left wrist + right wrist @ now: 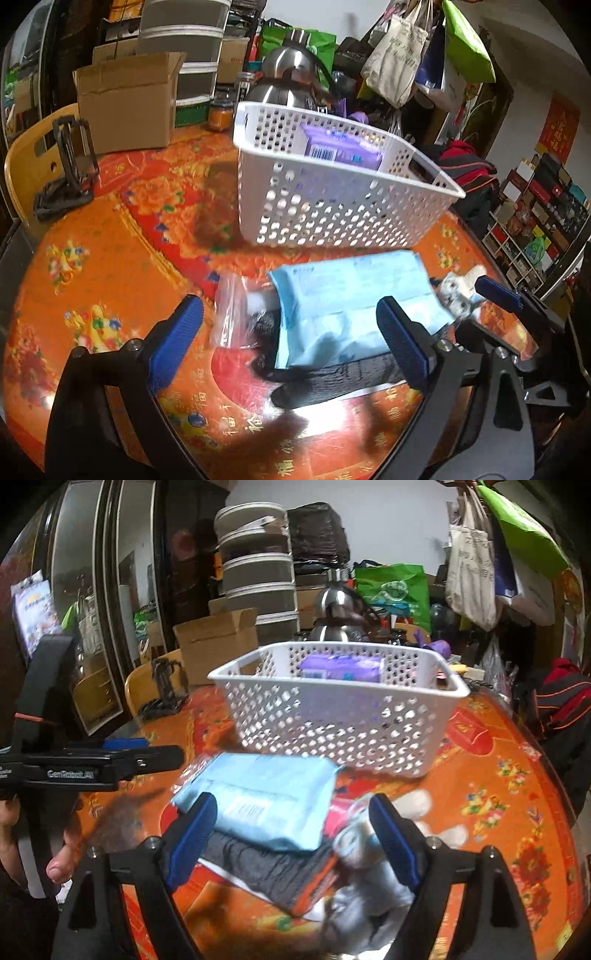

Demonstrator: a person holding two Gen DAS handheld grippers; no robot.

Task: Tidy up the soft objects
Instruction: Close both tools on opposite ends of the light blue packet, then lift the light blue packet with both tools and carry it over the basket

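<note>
Two hand-held grippers angle downward over a pile of soft goods on a round table (110, 229) with an orange and red flowered cover. Left gripper (291, 334) has its blue-padded jaws spread wide, empty, straddling a light blue soft pack (351, 295) that lies on a dark grey folded cloth (332, 384), with a clear zip bag (236, 306) just to the left. Right gripper (291, 840) is also wide open and grips nothing; the blue pack (266, 797) and the grey cloth (269, 867) sit between its fingers, and a blurred plush toy (369, 886) lies by its right finger. Beyond the pile stands a white perforated basket (332, 206) holding a purple pack (340, 147). In the right wrist view a thumb (61, 864) shows at the left edge beneath the left gripper's body
</note>
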